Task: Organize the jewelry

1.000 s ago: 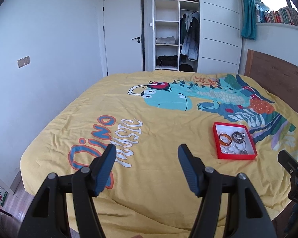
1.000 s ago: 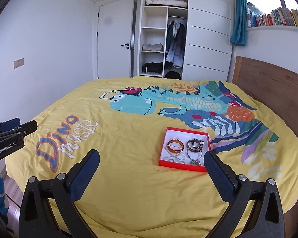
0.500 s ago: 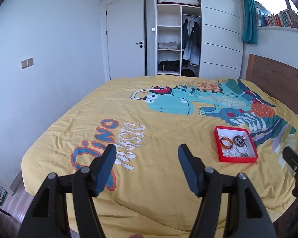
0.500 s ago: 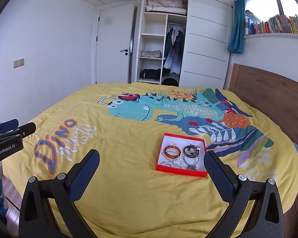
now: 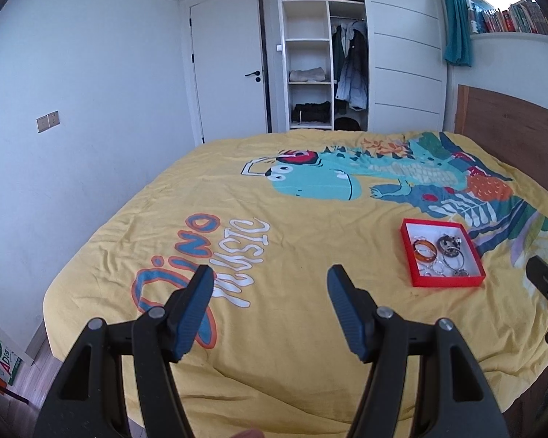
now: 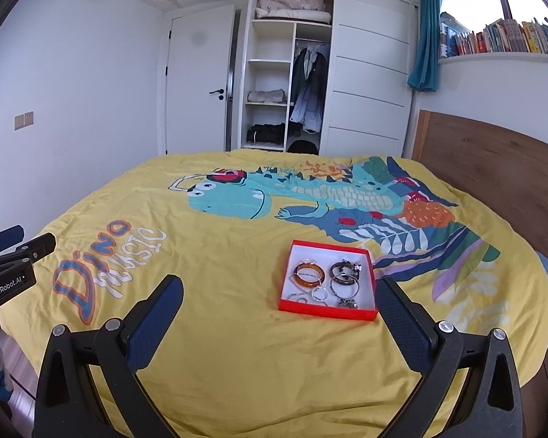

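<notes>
A red tray (image 6: pixel 327 312) with a white inside lies on the yellow dinosaur bedspread (image 6: pixel 219 328). It holds an amber bangle (image 6: pixel 308 274), dark bracelets (image 6: pixel 343 268) and several silver rings and chains. The tray also shows in the left wrist view (image 5: pixel 408 255), to the right. My left gripper (image 5: pixel 270 284) is open and empty above the bed's near edge, left of the tray. My right gripper (image 6: pixel 279 292) is open wide and empty, with the tray just beyond its fingertips.
A wooden headboard (image 6: pixel 493 175) runs along the right. An open wardrobe (image 6: pixel 285 84) and a white door (image 6: pixel 197 84) stand behind the bed. Books line a shelf (image 6: pixel 504 42) at the upper right. The bed's left edge drops to the floor by the wall.
Both views have tilted up and pulled back a little; the tray sits lower in the frames. Both grippers stay open and empty.
</notes>
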A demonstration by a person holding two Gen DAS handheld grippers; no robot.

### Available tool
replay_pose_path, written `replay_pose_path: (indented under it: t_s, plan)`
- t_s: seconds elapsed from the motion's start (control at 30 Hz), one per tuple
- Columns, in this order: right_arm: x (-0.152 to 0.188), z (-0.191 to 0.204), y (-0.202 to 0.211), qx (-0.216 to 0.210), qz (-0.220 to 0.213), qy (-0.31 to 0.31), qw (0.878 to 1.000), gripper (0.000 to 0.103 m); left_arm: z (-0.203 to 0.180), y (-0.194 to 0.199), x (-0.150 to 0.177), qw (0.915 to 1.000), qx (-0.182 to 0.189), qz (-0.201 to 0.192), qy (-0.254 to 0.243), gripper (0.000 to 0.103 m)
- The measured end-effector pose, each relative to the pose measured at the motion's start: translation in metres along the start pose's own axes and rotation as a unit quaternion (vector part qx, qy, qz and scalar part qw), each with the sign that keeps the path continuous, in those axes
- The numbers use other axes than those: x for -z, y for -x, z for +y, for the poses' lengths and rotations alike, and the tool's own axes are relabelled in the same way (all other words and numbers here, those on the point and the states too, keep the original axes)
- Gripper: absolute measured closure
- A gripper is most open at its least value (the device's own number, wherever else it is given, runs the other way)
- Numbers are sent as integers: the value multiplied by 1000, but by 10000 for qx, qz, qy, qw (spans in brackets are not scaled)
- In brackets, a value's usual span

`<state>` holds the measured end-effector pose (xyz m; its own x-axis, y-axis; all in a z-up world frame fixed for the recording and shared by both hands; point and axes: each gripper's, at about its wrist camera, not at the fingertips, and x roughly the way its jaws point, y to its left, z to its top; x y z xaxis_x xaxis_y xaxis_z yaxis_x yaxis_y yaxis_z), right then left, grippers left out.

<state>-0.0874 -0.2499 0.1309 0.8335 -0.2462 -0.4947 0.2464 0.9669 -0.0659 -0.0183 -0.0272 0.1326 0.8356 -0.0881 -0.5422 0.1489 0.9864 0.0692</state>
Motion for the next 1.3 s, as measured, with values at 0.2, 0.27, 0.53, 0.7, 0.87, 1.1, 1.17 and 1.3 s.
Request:
replay_pose_path:
  t_s: [0.2, 0.27, 0.53, 0.7, 0.87, 1.1, 1.17, 1.3]
  plan:
    - [9, 0, -16, -27, 216, 1, 9998, 0, -2, -18, 7, 9998, 30, 207, 8, 40]
    - [12, 0, -22, -27, 283, -8, 9996, 0, -2, -25, 10, 9996, 54, 278, 9, 40]
    - [21, -1, -44, -53, 538, -72, 9985, 0, -2, -46, 18, 9986, 69, 515, 8, 40]
    - [25, -3, -53, -46, 629, -116, 9979, 0, -4, -53, 21, 9983, 131, 563, -24, 40]
    - [28, -3, -60, -45, 713, -129, 9974, 0, -5, -60, 24, 9978, 200, 626, -34, 40]
    - [31, -6, -65, -39, 764, -165, 9969, 0, -8, -66, 27, 9972, 213, 710, -63, 40]
    - [32, -7, -66, -41, 782, -176, 9968, 0, -9, -66, 27, 9972, 202, 723, -66, 40]
    - [34, -8, -68, -59, 805, -186, 9966, 0, -9, -68, 27, 9971, 194, 735, -82, 40]
